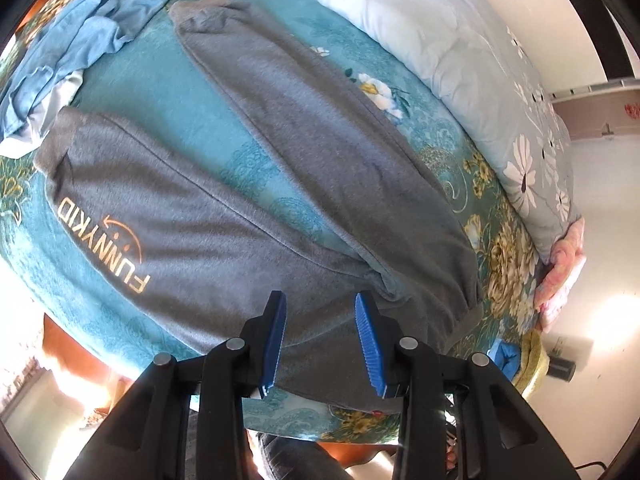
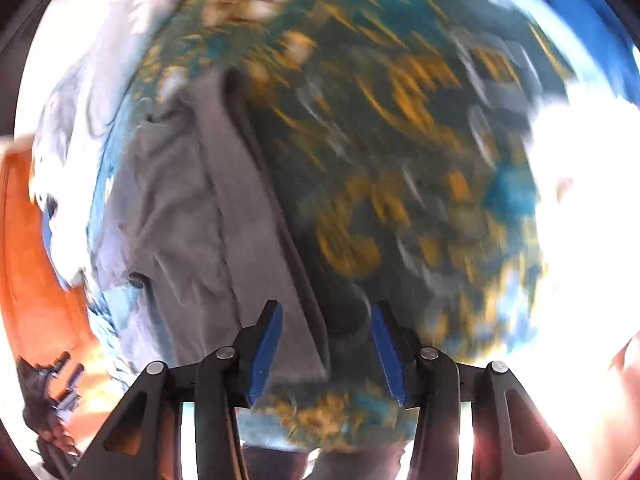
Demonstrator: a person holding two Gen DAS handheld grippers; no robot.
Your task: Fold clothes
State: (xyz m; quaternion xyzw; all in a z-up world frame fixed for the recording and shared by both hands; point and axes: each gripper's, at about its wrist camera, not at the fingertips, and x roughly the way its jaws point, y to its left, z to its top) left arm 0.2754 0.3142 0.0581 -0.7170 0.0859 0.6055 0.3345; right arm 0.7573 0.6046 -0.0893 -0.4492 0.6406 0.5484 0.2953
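Grey pants flat on bed, legs splayed apart, waist nearest. Soft, limp, light fleece; likely best pinched at waistband corners or cuffs. Left hand-held gripper spread, empty, over the waist. Right hand-held gripper spread, empty, view blurred

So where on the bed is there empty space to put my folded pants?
Bare teal floral bedspread shows as a wedge between the two legs of the grey FUNNYKID sweatpants, and a strip between the far leg and the pale floral quilt. It is crowded by the crumpled blue garment near the cuffs.
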